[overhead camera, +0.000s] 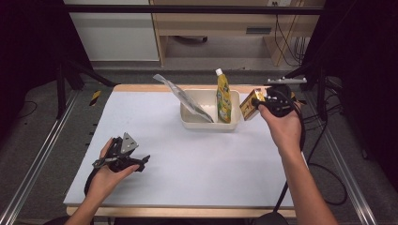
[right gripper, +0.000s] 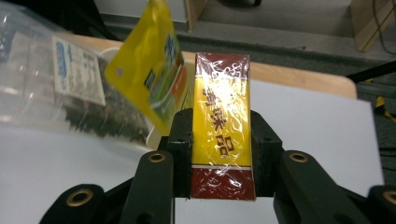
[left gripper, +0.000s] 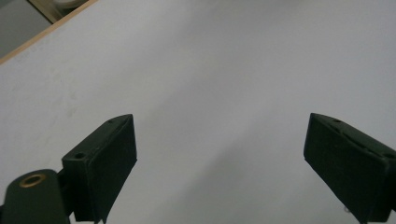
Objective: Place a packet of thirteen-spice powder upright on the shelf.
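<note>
Two hand-held grippers: the right hand-held gripper (right gripper: 222, 154) clamps a yellow-and-red box (right gripper: 221, 126), its lower sides hidden behind both pads; the left hand-held gripper (left gripper: 219, 158) gapes wide over bare desk (left gripper: 210, 70).

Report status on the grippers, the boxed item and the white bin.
Right gripper shut on yellow-and-red box, held up beside white bin. Left gripper open, nothing between its jaws, over the table. Yellow pouch and clear bag lean in the bin.

Glossy film-wrapped box (right gripper: 222, 126); matt table (overhead camera: 187, 154); shiny plastic pouch (overhead camera: 224, 98).
</note>
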Available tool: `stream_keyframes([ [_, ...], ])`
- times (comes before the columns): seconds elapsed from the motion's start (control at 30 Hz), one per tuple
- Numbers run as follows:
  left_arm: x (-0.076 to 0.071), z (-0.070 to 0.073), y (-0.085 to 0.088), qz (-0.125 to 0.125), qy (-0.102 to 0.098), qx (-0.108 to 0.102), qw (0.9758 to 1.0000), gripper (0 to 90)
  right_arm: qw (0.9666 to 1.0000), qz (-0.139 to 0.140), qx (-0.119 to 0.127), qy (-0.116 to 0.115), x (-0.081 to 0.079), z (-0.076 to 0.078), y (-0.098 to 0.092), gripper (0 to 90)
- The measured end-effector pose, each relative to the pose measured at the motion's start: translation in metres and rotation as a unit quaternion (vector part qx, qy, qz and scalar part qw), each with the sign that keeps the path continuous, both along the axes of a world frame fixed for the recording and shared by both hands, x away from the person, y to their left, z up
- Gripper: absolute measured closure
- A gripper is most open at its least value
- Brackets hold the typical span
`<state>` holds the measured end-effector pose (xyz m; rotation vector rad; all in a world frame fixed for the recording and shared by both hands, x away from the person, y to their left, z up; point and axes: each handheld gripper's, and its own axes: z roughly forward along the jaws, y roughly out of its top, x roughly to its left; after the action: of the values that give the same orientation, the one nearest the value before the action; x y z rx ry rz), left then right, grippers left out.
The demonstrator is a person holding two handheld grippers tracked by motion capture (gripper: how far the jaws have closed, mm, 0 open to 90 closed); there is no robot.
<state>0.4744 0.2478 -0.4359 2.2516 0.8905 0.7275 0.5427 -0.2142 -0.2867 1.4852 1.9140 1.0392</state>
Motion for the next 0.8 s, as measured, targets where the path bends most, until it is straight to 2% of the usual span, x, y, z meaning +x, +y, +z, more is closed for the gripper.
stream_keyframes([
  [0.07,0.000,0.000,0.001,0.003,-0.003,-0.005,1.0000,9.4,1.0000,-0.001,-0.005,-0.002,0.005,0.005,0.002,67.8],
  [0.1,0.000,0.000,0.001,0.002,-0.003,-0.005,1.0000,9.4,0.9999,-0.003,-0.012,-0.004,0.016,0.012,0.008,67.8],
  [0.2,0.000,0.000,0.002,0.000,-0.008,-0.003,1.0000,9.4,0.9998,-0.004,-0.022,-0.001,0.030,0.016,0.019,67.8],
  [0.23,0.000,0.000,0.002,0.000,-0.008,-0.003,1.0000,9.5,0.9998,-0.004,-0.022,-0.001,0.030,0.016,0.019,67.8],
  [0.27,0.000,0.000,0.002,0.001,-0.008,-0.002,1.0000,9.5,0.9996,-0.003,-0.027,0.002,0.041,0.015,0.027,67.8],
  [0.33,0.000,-0.001,0.002,0.004,0.000,-0.004,1.0000,9.5,0.9995,-0.003,-0.030,0.008,0.049,0.012,0.035,67.8],
  [0.4,-0.001,-0.001,0.002,0.004,0.000,-0.003,1.0000,9.5,0.9994,-0.002,-0.033,0.011,0.053,0.010,0.038,67.8],
  [0.47,-0.001,-0.002,0.001,0.002,0.002,-0.003,1.0000,9.5,0.9989,-0.013,-0.038,0.023,0.066,0.002,0.045,67.8],
  [0.5,0.000,-0.002,0.001,-0.001,-0.003,-0.002,1.0000,9.5,0.9988,-0.014,-0.038,0.026,0.068,0.000,0.046,67.8],
  [0.8,0.000,-0.004,-0.002,-0.009,0.004,0.003,0.9999,9.7,0.9970,-0.041,-0.040,0.052,0.084,-0.022,0.052,67.8],
])
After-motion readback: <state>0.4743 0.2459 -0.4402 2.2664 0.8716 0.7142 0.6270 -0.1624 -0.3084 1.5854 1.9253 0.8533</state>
